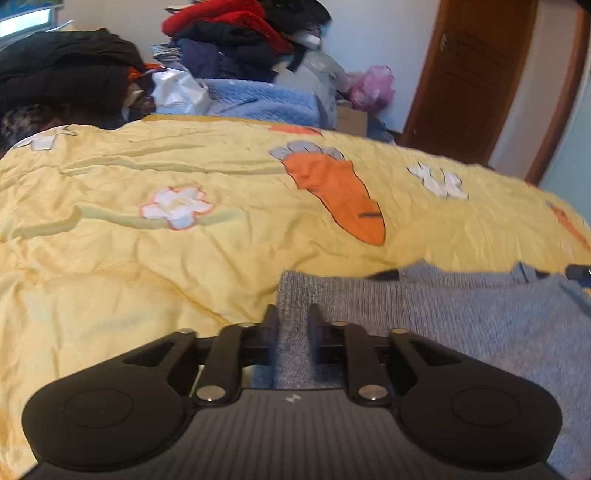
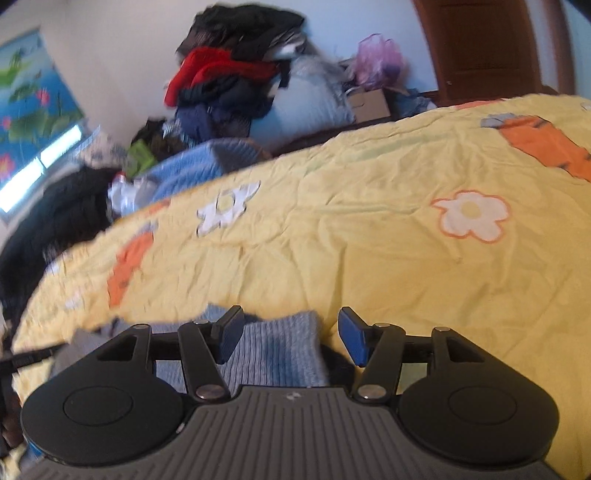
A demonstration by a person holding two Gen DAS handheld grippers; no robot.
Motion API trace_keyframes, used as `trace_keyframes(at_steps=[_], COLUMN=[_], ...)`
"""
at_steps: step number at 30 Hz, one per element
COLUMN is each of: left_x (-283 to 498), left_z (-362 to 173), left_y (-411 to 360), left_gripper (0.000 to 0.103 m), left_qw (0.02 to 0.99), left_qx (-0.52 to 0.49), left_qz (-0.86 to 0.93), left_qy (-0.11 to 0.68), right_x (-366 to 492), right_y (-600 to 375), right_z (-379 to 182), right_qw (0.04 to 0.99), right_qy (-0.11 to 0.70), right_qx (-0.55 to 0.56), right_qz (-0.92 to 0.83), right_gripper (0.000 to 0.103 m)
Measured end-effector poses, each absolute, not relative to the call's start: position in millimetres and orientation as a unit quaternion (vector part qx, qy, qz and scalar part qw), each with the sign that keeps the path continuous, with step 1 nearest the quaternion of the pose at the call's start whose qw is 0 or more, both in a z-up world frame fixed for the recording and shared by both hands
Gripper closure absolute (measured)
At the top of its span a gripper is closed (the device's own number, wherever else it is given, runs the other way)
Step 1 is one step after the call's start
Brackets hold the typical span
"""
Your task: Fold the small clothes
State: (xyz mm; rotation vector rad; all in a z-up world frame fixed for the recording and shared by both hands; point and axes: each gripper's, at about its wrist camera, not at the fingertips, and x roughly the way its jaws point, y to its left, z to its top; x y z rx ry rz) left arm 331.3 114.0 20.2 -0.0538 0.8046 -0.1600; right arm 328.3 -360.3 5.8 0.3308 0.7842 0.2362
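A small grey-blue knitted garment (image 1: 461, 317) lies on the yellow bedspread (image 1: 147, 258). My left gripper (image 1: 294, 317) has its fingers narrowed around the garment's left edge, with the knit pinched between them. In the right wrist view the same garment (image 2: 273, 350) lies under my right gripper (image 2: 291, 332), whose jaws stand wide apart over the garment's right corner, holding nothing. The tip of the other gripper shows at the far right of the left wrist view (image 1: 578, 272).
The yellow bedspread (image 2: 369, 258) has carrot and flower prints. A pile of dark and red clothes (image 1: 236, 33) and a folded blue blanket (image 1: 258, 99) sit at the far side. A brown door (image 1: 476, 74) stands at the back right.
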Motion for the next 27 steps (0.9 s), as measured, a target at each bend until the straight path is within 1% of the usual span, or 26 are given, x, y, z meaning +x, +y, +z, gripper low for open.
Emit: trace_keyframes(at_steps=[1, 2, 3, 4, 6, 8, 10, 13, 14, 15, 16, 17, 18, 19, 20, 21, 22, 23, 24, 25, 27], left_x=[332, 331, 331, 329, 319, 314, 325, 340, 338, 335, 332, 327, 320, 311, 300, 286, 269, 248, 224, 198, 144], left_z=[18, 16, 16, 18, 30, 39, 38, 12, 8, 8, 9, 13, 18, 25, 32, 39, 48, 55, 61, 65, 65], left_y=[111, 110, 110, 109, 108, 113, 117, 114, 113, 110, 108, 108, 108, 110, 114, 120, 129, 140, 152, 164, 185], left_gripper=[0.077, 0.077, 0.087, 0.096, 0.097, 0.099, 0.099, 0.098, 0.096, 0.095, 0.095, 0.094, 0.093, 0.091, 0.088, 0.078, 0.060, 0.049, 0.028, 0.022, 0.022], left_qw=[0.918, 0.919, 0.921, 0.924, 0.939, 0.951, 0.947, 0.934, 0.937, 0.939, 0.939, 0.940, 0.942, 0.945, 0.947, 0.950, 0.954, 0.957, 0.960, 0.962, 0.955], left_qx=[-0.013, -0.010, -0.010, -0.008, 0.009, 0.005, 0.007, 0.042, 0.046, 0.052, 0.055, 0.055, 0.057, 0.061, 0.065, 0.064, 0.052, 0.027, -0.015, -0.065, -0.170], left_qz=[-0.076, -0.079, -0.078, -0.078, -0.065, -0.052, -0.041, -0.007, 0.000, 0.005, 0.007, 0.007, 0.007, 0.012, 0.023, 0.038, 0.053, 0.066, 0.075, 0.075, 0.058], left_qy=[0.389, 0.386, 0.381, 0.374, 0.336, 0.305, 0.318, 0.356, 0.346, 0.339, 0.340, 0.338, 0.331, 0.322, 0.314, 0.303, 0.291, 0.280, 0.268, 0.254, 0.235], right_x=[330, 333, 333, 331, 324, 317, 320, 333, 336, 338, 336, 330, 324, 317, 306, 287, 265, 243, 219, 193, 140], right_y=[-353, -347, -343, -343, -343, -352, -369, -376, -376, -376, -375, -373, -373, -375, -378, -379, -382, -385, -390, -395, -404], right_z=[3, -1, -3, -3, 7, 22, 28, 11, 4, -8, -14, -13, -9, -3, 5, 13, 23, 31, 40, 44, 43], right_qw=[0.905, 0.904, 0.905, 0.906, 0.919, 0.935, 0.938, 0.932, 0.927, 0.916, 0.913, 0.917, 0.916, 0.914, 0.914, 0.920, 0.926, 0.928, 0.927, 0.923, 0.909], right_qy=[0.387, 0.395, 0.395, 0.391, 0.357, 0.306, 0.283, 0.310, 0.323, 0.346, 0.349, 0.341, 0.342, 0.341, 0.334, 0.315, 0.296, 0.286, 0.282, 0.279, 0.280], right_qx=[0.137, 0.118, 0.108, 0.111, 0.113, 0.130, 0.172, 0.178, 0.184, 0.197, 0.205, 0.203, 0.206, 0.217, 0.227, 0.229, 0.228, 0.229, 0.236, 0.249, 0.287], right_qz=[0.114, 0.114, 0.118, 0.122, 0.128, 0.121, 0.102, 0.061, 0.052, 0.052, 0.051, 0.045, 0.042, 0.041, 0.037, 0.038, 0.049, 0.064, 0.076, 0.087, 0.111], right_gripper=[0.049, 0.078, 0.088, 0.088, 0.089, 0.089, 0.089, 0.089, 0.088, 0.089, 0.080, 0.065, 0.055, 0.034, 0.025, 0.025, 0.025, 0.025, 0.025, 0.025, 0.025])
